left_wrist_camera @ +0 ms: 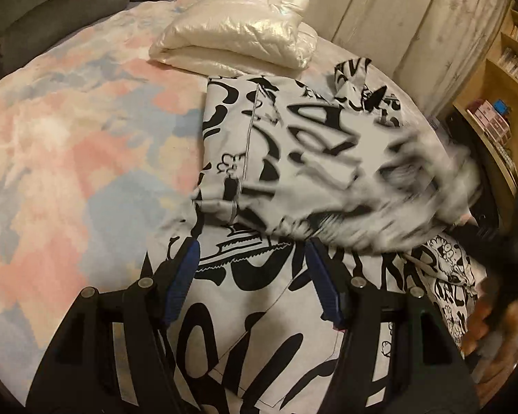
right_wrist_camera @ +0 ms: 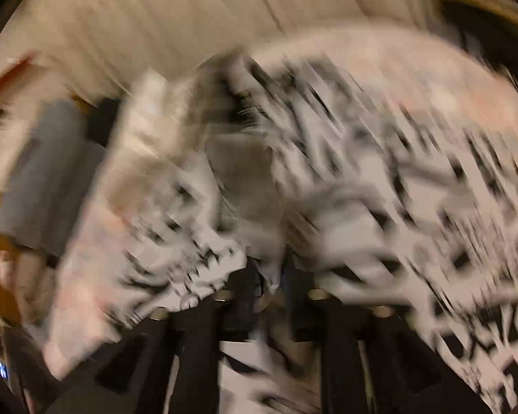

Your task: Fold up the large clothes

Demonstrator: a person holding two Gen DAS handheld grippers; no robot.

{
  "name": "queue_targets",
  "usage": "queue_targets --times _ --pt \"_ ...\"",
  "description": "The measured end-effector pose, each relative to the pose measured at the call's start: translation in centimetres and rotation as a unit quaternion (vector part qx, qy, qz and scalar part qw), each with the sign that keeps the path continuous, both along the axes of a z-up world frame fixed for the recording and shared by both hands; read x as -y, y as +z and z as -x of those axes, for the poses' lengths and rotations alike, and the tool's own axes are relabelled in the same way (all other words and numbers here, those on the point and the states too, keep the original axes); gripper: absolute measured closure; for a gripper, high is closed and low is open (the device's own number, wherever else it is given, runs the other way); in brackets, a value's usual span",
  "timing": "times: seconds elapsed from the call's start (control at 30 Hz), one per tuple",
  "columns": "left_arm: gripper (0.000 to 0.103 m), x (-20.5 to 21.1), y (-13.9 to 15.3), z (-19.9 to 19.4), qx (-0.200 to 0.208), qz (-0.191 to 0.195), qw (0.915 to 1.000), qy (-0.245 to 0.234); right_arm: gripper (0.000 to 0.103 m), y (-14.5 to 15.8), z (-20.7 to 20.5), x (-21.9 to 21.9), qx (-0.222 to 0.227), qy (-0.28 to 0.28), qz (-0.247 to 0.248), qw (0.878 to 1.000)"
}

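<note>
Black-and-white graffiti-print cloth, a large hoodie (left_wrist_camera: 276, 158), is spread on the bed (left_wrist_camera: 69, 158) with its pastel pink-and-blue cover. In the left wrist view, the left hand-held gripper (left_wrist_camera: 255, 276) is seen with its blue pads (left_wrist_camera: 186, 276) held wide apart over the flat lower panel, nothing clamped between them. A blurred fold of the garment is seen at 3 o'clock, and a folded cream puffy item (left_wrist_camera: 238, 34) lies at 12 o'clock beside the hoodie. A wooden bookshelf (left_wrist_camera: 507, 79) is shown at 2 o'clock. The right wrist view is heavily smeared; there the right hand-held gripper (right_wrist_camera: 272, 286) is seen narrowed, cloth bunched between its fingers, though a firm grip cannot be told.
</note>
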State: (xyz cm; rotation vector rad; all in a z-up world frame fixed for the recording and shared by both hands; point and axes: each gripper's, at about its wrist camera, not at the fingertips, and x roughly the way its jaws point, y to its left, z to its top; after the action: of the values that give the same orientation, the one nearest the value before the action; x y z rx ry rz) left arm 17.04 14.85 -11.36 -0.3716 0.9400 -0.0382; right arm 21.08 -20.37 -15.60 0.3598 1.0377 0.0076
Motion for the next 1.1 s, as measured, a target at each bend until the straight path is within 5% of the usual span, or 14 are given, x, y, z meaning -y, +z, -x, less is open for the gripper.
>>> queue_targets --times 0.07,0.17,0.33,0.53,0.8,0.93,1.1 --pt "0.042 0.1 0.3 -0.4 -0.005 -0.003 1.0000 -0.008 0.059 -2.9 1.2 1.6 -0.047 0.000 -0.016 0.999" --pt "0.042 0.6 1.1 -0.9 -0.003 -0.019 0.9997 -0.013 0.056 -3.2 2.7 2.7 -0.043 0.009 -0.026 0.999" --pt "0.042 1.6 3.1 -1.4 0.023 -0.054 0.9979 -0.028 0.025 -1.4 2.4 4.5 -0.002 0.002 -0.017 1.000" --pt "0.042 2.7 4.8 -2.0 0.042 -0.089 0.9942 -0.044 0.024 0.3 -0.8 6.9 0.009 0.002 -0.023 1.000" --pt "0.042 2.7 5.1 -3.9 0.043 -0.106 0.9918 -0.057 0.024 -1.2 -4.1 7.7 -0.009 0.006 -0.027 1.000" --pt "0.042 2.2 4.3 -6.2 0.025 -0.093 0.9932 -0.066 0.024 -1.8 -5.6 8.1 -0.015 0.011 -0.024 1.000" --pt "0.042 0.3 0.4 -11.5 -0.047 -0.039 0.9958 -0.068 0.024 -2.7 -8.1 8.7 -0.026 0.018 -0.029 0.999"
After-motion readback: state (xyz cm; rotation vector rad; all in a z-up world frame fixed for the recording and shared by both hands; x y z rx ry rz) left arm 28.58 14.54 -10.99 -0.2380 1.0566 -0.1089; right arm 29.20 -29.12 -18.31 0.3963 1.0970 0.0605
